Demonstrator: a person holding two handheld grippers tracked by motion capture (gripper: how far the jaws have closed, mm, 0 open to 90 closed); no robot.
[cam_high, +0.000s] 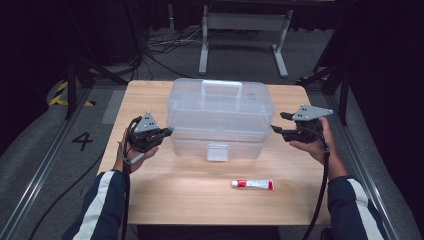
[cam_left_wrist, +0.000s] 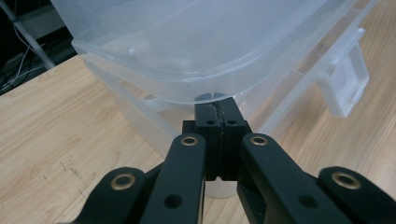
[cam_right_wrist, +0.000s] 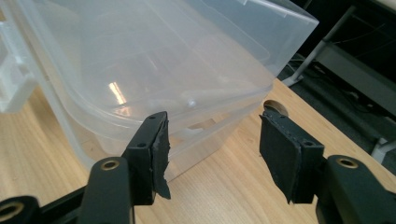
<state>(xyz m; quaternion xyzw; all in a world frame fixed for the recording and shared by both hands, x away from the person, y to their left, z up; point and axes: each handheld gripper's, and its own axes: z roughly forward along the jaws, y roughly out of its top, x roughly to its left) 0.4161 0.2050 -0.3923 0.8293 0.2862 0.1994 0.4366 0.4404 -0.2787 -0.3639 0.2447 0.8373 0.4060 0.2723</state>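
Note:
A clear plastic storage box (cam_high: 220, 112) with a lid handle stands in the middle of the wooden table (cam_high: 175, 200). My left gripper (cam_high: 169, 131) is shut, and its tips touch the box's left side. In the left gripper view those shut tips (cam_left_wrist: 217, 109) press just under the lid's rim on the box (cam_left_wrist: 187, 46), with nothing between the jaws. My right gripper (cam_high: 278, 122) is open beside the box's right end. In the right gripper view its jaws (cam_right_wrist: 215, 135) stand apart, close to a corner of the box (cam_right_wrist: 140, 60). A small white and red tube (cam_high: 252, 184) lies in front of the box.
The box's front latch (cam_high: 217, 152) hangs at the middle of its front wall and appears at the right as the latch (cam_left_wrist: 348, 84). Cables and a metal stand (cam_high: 245, 30) sit on the floor behind the table. Bare wood lies at the near edge.

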